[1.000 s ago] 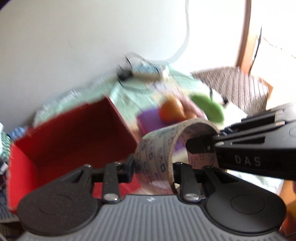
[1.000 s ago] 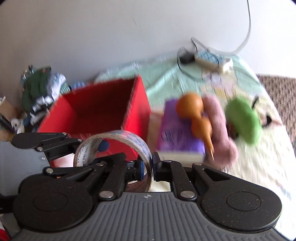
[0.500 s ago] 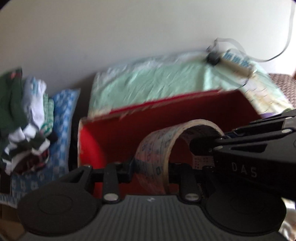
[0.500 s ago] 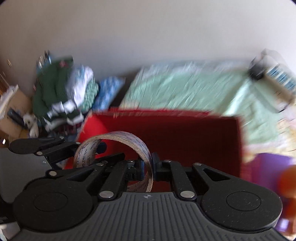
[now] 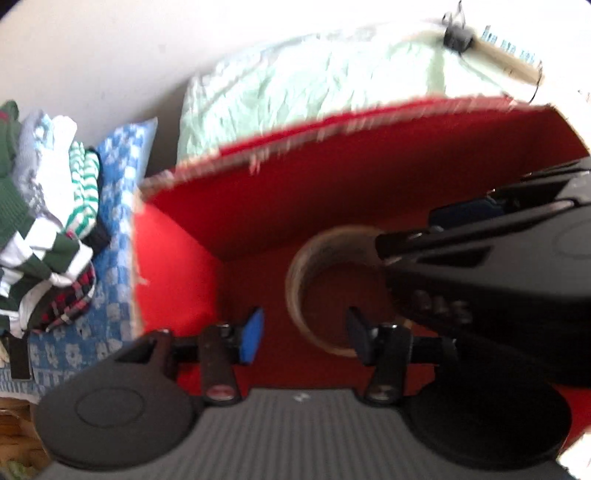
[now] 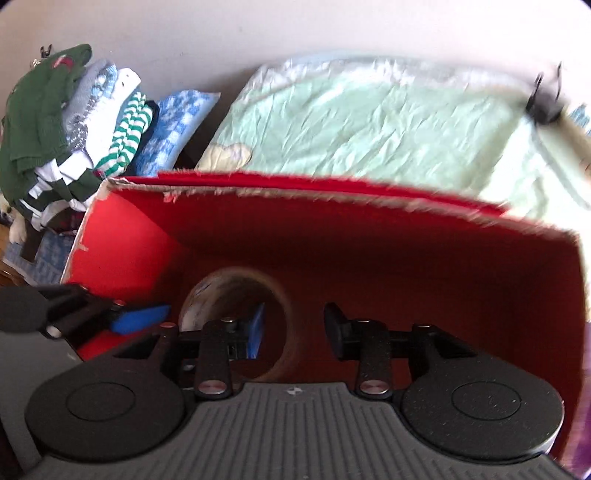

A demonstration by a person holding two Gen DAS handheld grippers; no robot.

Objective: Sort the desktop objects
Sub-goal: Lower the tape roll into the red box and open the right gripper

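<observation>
Green cloth [image 6: 369, 122] is backing our red box [image 6: 369, 258]; both tongs [image 5: 303, 332] [image 6: 295, 328] are gaping empty, hiding part of the tape roll [image 5: 314, 266].

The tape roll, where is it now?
The tape roll lies inside the red box, toward its left end, below both open grippers.

both wrist cams are peering down close into the red box [image 5: 369, 177] [image 6: 369, 236], sharing its far wall and the tape roll [image 5: 325, 288] [image 6: 240, 321]

Pale green crumpled sheet [image 6: 369, 122], folded clothing stack [image 6: 55, 122] at left, blue checked cushion [image 6: 177, 125] beside it, black plug [image 5: 458, 35] on far sheet edge
</observation>
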